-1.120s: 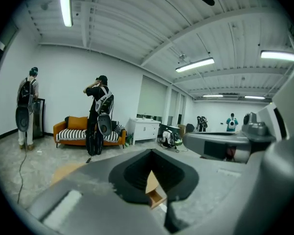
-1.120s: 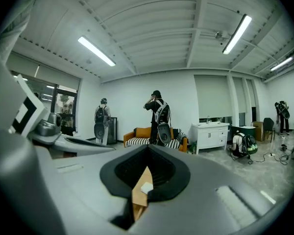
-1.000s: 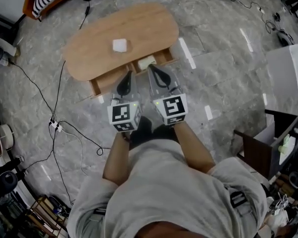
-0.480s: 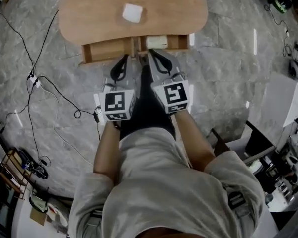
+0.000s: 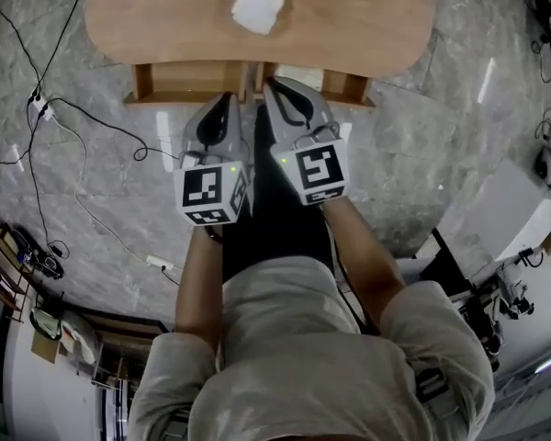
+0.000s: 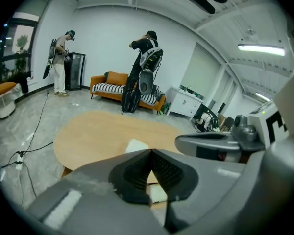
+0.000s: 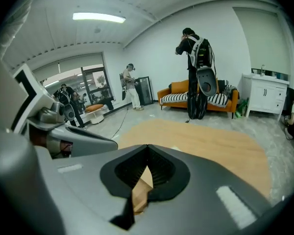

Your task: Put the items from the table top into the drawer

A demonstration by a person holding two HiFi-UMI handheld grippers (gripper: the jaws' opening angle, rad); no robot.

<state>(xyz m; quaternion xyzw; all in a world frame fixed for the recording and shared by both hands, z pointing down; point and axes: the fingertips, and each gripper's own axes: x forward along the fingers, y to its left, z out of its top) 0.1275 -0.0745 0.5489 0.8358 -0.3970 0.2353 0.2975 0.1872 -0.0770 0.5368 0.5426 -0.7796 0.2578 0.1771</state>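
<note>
A white square item (image 5: 257, 7) lies on the oval wooden table (image 5: 367, 26); in the left gripper view the item (image 6: 136, 145) shows just beyond the jaws. Under the table's near edge the wooden drawer (image 5: 188, 81) stands pulled out, with a pale item (image 6: 158, 192) inside it. My left gripper (image 5: 230, 97) and right gripper (image 5: 269, 83) hang side by side just in front of the drawer. Both are shut, with nothing between their fingers. In its own view the left gripper (image 6: 150, 152) points over the drawer; the right gripper (image 7: 147, 147) points at the table edge.
Cables (image 5: 73, 154) and a power strip (image 5: 41, 108) trail over the marble floor at the left. Furniture (image 5: 523, 200) stands at the right. Beyond the table are an orange striped sofa (image 6: 112, 84), a white cabinet (image 7: 264, 92) and several people.
Both grippers have come down and closer to the drawer front, staying shut. The table has slid towards the top of the head view.
</note>
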